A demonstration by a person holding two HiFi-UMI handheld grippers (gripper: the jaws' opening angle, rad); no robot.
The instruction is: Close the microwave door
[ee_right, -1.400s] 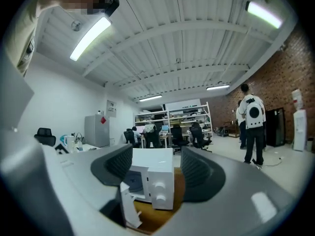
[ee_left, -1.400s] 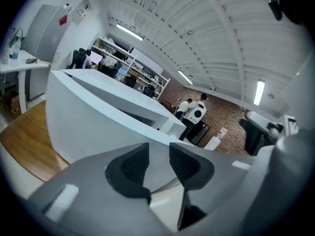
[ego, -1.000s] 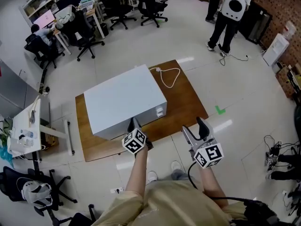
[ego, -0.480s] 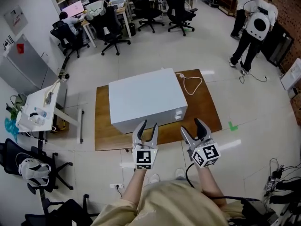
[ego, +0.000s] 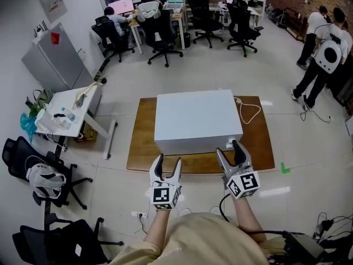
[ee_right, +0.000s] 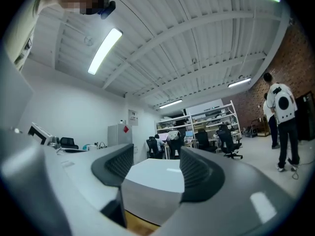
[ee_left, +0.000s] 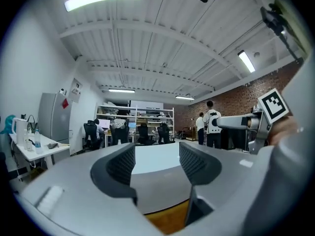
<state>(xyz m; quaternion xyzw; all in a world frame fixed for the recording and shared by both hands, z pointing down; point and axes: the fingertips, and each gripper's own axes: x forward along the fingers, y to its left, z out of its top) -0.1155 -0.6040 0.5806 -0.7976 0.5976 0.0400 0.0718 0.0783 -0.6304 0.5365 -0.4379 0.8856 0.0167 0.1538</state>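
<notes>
The white microwave (ego: 196, 120) sits on a brown wooden board (ego: 143, 153), its front toward me and the door flush with the body. My left gripper (ego: 167, 165) hovers just short of the front left corner; its jaws are opening and nothing is between them. Open and empty too, my right gripper (ego: 231, 150) is by the front right corner, its tips close to the front face. The left gripper view looks along the left gripper (ee_left: 156, 157) over the microwave's top (ee_left: 152, 154). Between the right gripper's (ee_right: 156, 165) pads the microwave (ee_right: 150, 178) shows a corner.
A white cable (ego: 249, 112) loops on the board behind the microwave. A white table (ego: 66, 112) with small items stands at the left, black office chairs (ego: 27, 159) beside it. A grey fridge (ego: 55, 57), desks and people (ego: 325, 54) stand farther off.
The left gripper has left the microwave's front, risen, rolled upright and opened from shut. The right gripper drifted a little. My head view has swung so the microwave now lies square ahead.
</notes>
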